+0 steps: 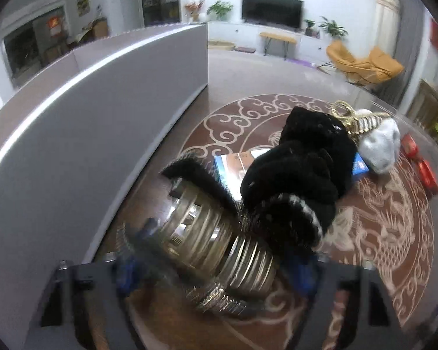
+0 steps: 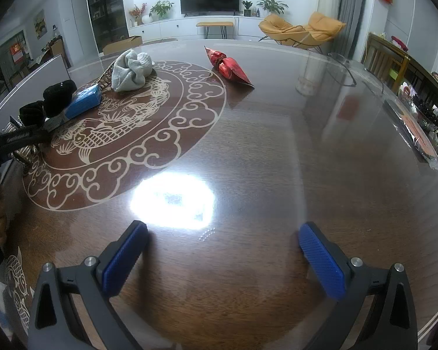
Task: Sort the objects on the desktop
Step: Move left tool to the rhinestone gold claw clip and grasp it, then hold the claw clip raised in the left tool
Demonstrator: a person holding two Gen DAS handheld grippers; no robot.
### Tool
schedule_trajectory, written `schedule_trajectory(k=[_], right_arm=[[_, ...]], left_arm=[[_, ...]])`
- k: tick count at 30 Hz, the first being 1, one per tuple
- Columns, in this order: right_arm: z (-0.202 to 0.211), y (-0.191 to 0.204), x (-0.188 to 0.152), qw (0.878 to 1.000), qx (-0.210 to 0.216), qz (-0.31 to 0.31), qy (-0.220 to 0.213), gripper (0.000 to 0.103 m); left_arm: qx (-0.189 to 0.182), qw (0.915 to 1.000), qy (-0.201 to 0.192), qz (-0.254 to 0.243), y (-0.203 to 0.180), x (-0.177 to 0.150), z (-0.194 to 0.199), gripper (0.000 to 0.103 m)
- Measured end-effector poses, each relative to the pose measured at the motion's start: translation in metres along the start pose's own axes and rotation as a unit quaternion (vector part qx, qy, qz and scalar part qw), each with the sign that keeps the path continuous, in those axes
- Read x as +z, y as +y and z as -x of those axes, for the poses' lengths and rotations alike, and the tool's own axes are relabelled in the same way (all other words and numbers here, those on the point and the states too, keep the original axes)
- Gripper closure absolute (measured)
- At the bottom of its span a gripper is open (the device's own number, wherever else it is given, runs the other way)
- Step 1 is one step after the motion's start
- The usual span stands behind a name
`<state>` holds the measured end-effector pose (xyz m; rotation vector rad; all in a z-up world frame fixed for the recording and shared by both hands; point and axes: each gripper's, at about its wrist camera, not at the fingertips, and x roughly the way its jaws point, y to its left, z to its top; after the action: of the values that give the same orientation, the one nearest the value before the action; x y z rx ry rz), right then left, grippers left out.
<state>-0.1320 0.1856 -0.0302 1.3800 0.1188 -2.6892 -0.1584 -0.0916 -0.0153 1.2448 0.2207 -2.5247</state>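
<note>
My left gripper [image 1: 216, 265] is shut on a gold wire basket [image 1: 207, 242], tilted, with black fuzzy cloth [image 1: 300, 169] hanging over its rim. Past the cloth lie a blue box [image 1: 233, 163], a grey-white cloth [image 1: 379, 145] and another gold wire rack [image 1: 362, 122]. My right gripper [image 2: 222, 250] is open and empty, low over the bare wooden table [image 2: 277, 160]. In the right wrist view the grey cloth [image 2: 133, 68], blue box [image 2: 83, 100], black cloth [image 2: 57, 94] and a red foil packet [image 2: 229, 65] lie far ahead.
A grey box wall [image 1: 102, 110] stands close on the left of my left gripper. Red packets [image 1: 420, 160] lie at the right. The table has a glass top with a round dragon pattern [image 2: 125, 128]. A chair [image 2: 388, 61] stands at the far right edge.
</note>
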Motion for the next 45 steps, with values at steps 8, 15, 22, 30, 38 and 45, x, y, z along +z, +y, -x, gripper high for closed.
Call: schedule_trajectory(k=[8,15,22,30,38,45], right_arm=[[0.000,0.001,0.000,1.000,0.000,0.000,0.000,0.000],[0.000,0.000,0.000,1.000,0.000,0.000,0.000,0.000],[0.000,0.002,0.000,1.000,0.000,0.000,0.000,0.000],[0.000,0.002,0.000,1.000,0.000,0.000,0.000,0.000],[0.000,0.001,0.000,1.000,0.000,0.000,0.000,0.000],[0.000,0.001,0.000,1.000,0.000,0.000,0.000,0.000]], left_arm=[[-0.107,0.9859,0.003,-0.129,-0.013,-0.048,0.040,0.028],[-0.138,0.9670,-0.009,-0.214,-0.032,-0.091,0.073,0.025],[-0.125,0.9758,0.011,-0.179,-0.010,-0.083,0.061,0.005],[-0.116,0.9796,0.019,-0.163,-0.009,-0.080,0.052,0.000],[-0.116,0.9796,0.019,-0.163,-0.009,-0.080,0.052,0.000],[-0.116,0.9797,0.019,-0.163,-0.009,-0.080,0.051,0.000]])
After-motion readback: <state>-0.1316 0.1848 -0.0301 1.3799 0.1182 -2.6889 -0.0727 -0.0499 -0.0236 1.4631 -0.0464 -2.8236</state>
